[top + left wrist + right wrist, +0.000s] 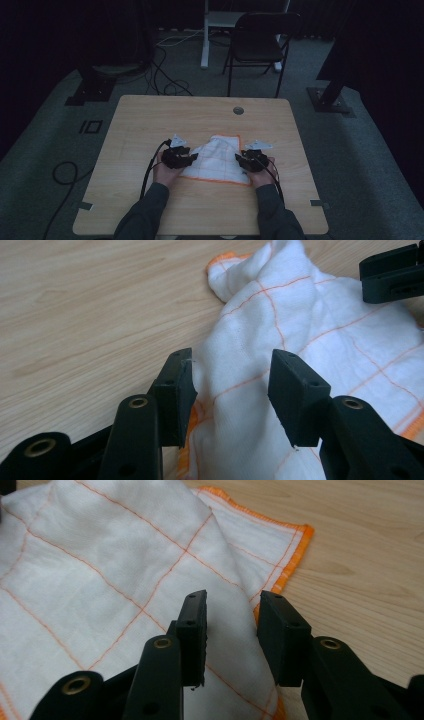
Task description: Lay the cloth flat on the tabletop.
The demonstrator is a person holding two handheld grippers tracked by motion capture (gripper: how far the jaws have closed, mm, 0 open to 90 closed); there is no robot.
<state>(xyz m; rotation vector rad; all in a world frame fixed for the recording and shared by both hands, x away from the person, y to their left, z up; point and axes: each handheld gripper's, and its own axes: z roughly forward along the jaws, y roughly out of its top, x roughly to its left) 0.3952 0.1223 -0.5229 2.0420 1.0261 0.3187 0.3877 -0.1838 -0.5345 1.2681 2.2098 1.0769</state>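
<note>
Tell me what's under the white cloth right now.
The white cloth lies rumpled on the wooden table, bare wood all around it. Whatever its folds might cover can't be seen.

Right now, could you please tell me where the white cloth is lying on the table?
In the high view the white cloth lies on the near half of the wooden table, about midway across, between the left tongs and the right tongs.

Bare tabletop [200, 112] lies open beyond and beside the cloth [217, 157]; nothing stands there but a small round grommet [238, 110].
</note>
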